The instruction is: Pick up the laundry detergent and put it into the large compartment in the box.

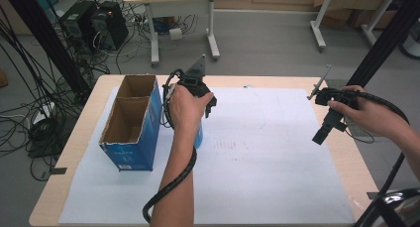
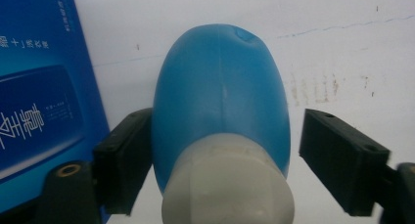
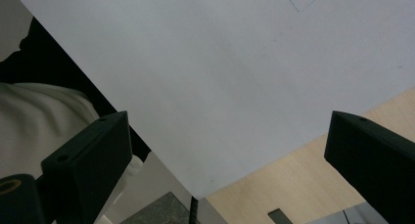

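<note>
A blue bottle (image 2: 220,87) with a white cap (image 2: 230,185) stands on the white sheet, right beside a blue carton. In the high view a sliver of the bottle (image 1: 199,136) shows under the person's left hand. My left gripper (image 2: 225,119) points down over it and is open. Its jaws straddle the bottle: the left one is against its side, while a gap separates the right one from it. My right gripper (image 1: 321,134) hangs open above the table's right edge. In its own view the right gripper (image 3: 229,123) holds nothing.
The open-topped blue carton (image 1: 130,125) stands on the left of the white sheet (image 1: 267,157), which covers most of the wooden table (image 1: 346,157). Beyond the table are desks, computer towers (image 1: 94,24) and floor cables. Black frame posts rise at both sides.
</note>
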Motion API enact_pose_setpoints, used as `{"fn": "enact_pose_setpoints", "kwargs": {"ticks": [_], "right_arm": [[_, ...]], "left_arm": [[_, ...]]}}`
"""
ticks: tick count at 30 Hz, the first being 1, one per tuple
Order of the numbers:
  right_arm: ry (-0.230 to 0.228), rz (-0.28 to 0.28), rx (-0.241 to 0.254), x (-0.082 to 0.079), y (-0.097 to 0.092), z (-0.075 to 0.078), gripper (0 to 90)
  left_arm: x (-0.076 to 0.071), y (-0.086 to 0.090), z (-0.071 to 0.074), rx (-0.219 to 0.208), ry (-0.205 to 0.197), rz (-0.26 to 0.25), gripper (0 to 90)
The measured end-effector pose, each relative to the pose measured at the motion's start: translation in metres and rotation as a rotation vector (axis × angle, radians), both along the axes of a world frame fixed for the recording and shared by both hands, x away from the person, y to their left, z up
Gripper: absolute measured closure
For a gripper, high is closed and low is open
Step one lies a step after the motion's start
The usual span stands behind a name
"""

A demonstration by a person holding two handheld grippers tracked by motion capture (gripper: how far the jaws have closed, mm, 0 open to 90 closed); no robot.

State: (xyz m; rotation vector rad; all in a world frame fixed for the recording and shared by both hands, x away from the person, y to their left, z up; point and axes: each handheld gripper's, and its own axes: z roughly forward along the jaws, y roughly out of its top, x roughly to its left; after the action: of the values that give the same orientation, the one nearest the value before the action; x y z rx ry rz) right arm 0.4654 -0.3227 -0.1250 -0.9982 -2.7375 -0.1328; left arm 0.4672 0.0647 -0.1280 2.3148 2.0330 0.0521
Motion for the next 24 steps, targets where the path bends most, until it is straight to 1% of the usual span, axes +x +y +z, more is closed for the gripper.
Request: {"fn": "enact_pose_setpoints", "kwargs": {"ticks": [1, 3, 6, 8, 9, 15, 17, 18, 22, 24], "right_arm": [[0.000, 0.000, 0.000, 0.000, 0.000, 0.000, 3.6], [0.000, 0.000, -0.002, 0.000, 0.001, 0.000, 3.6], [0.000, 0.002, 0.002, 0.000, 0.001, 0.000, 3.6], [0.001, -0.001, 0.004, -0.001, 0.001, 0.000, 3.6], [0.000, 0.005, 0.004, -0.001, 0.001, -0.001, 3.6], [-0.001, 0.005, 0.005, -0.001, 0.001, -0.001, 3.6], [-0.001, 0.005, 0.006, 0.000, 0.001, -0.002, 3.6], [0.000, 0.005, 0.005, 0.000, 0.002, -0.002, 3.6], [0.001, 0.007, 0.005, 0.000, 0.002, -0.002, 3.6], [0.000, 0.006, 0.002, -0.001, 0.003, -0.002, 3.6]], "left_arm": [[0.000, 0.000, 0.000, 0.000, 0.000, 0.000, 28.4], [-0.001, -0.001, 0.000, 0.010, -0.005, -0.001, 29.9], [-0.005, 0.000, 0.001, 0.013, -0.021, 0.011, 34.2], [-0.005, 0.000, 0.001, 0.014, -0.023, 0.013, 35.2], [-0.006, 0.002, 0.001, 0.013, -0.029, 0.018, 37.4], [-0.008, 0.001, 0.001, 0.014, -0.035, 0.016, 37.8], [-0.009, 0.003, 0.000, 0.007, -0.043, 0.014, 37.9], [-0.011, 0.005, 0.000, 0.001, -0.053, 0.011, 37.9], [-0.014, 0.008, 0.000, -0.007, -0.066, 0.021, 38.1], [-0.014, 0.009, 0.000, -0.010, -0.067, 0.022, 38.2]]}}
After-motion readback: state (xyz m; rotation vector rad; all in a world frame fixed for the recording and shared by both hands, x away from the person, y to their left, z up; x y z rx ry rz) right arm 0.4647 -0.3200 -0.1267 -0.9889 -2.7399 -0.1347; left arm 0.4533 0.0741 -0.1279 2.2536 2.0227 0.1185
